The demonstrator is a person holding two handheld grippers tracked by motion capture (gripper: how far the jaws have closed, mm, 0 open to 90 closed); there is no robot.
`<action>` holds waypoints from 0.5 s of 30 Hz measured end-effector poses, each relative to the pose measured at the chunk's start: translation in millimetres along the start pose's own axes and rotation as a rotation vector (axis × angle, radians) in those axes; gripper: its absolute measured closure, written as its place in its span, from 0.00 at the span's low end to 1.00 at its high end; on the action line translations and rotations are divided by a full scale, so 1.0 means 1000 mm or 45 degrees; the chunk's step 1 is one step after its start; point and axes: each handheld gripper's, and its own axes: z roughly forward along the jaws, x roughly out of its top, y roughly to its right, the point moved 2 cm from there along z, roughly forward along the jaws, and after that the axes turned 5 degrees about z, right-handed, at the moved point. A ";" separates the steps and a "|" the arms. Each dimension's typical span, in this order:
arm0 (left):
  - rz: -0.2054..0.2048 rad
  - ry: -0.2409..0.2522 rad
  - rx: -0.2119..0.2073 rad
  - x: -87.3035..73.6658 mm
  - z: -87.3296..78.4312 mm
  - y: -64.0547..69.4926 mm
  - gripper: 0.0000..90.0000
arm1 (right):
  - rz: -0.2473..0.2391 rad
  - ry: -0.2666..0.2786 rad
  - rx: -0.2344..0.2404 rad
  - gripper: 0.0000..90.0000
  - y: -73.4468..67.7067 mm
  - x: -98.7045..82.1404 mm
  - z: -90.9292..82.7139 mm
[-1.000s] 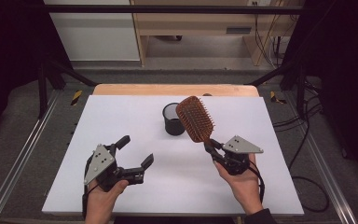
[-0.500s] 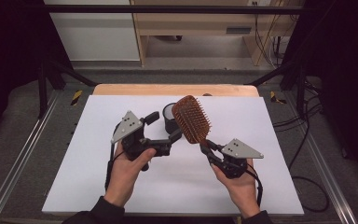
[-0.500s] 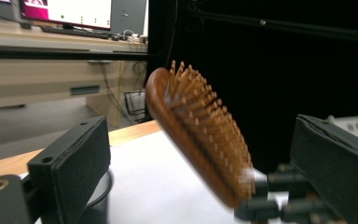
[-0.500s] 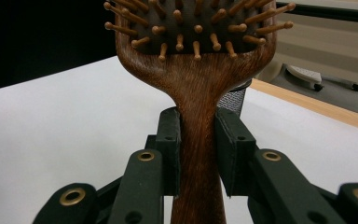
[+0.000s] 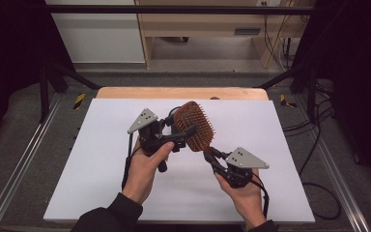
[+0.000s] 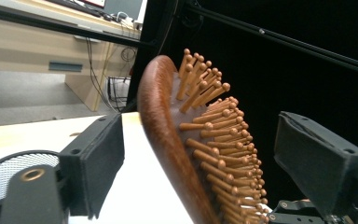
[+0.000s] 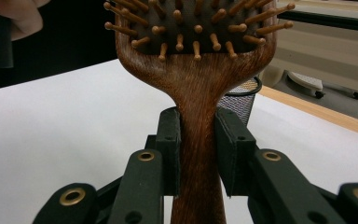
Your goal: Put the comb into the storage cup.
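A wooden paddle hairbrush (image 5: 196, 125) with brown bristle pins is held up over the white table (image 5: 275, 145). My right gripper (image 5: 208, 155) is shut on its handle (image 7: 198, 140), both pads pressed against the wood. My left gripper (image 5: 180, 130) has come in from the left and straddles the brush head (image 6: 168, 140). Its jaws have just been closing, with the head between them. One pad (image 6: 98, 161) stands behind the wooden back and the other pad (image 6: 317, 163) faces the pins, with a gap on each side.
A black mesh cup (image 7: 243, 99) stands on the table behind the brush, and its rim also appears in the left gripper view as the mesh cup (image 6: 0, 175). A wooden strip (image 5: 183, 93) borders the table's far edge. Metal rails run along both sides.
The left hand moved up and to the right from the table's near left to the brush head, and its jaws narrowed around it. The right hand and brush stayed nearly still.
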 end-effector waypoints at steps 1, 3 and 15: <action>-0.006 -0.008 0.001 -0.001 0.001 0.000 0.20 | -0.002 0.001 0.002 0.81 -0.001 0.000 0.000; -0.031 -0.009 -0.002 -0.001 0.002 -0.001 0.23 | -0.004 -0.001 0.006 0.81 -0.002 -0.001 0.001; -0.110 -0.012 -0.031 -0.002 0.004 -0.001 0.37 | -0.015 -0.002 0.010 0.81 -0.005 -0.003 0.002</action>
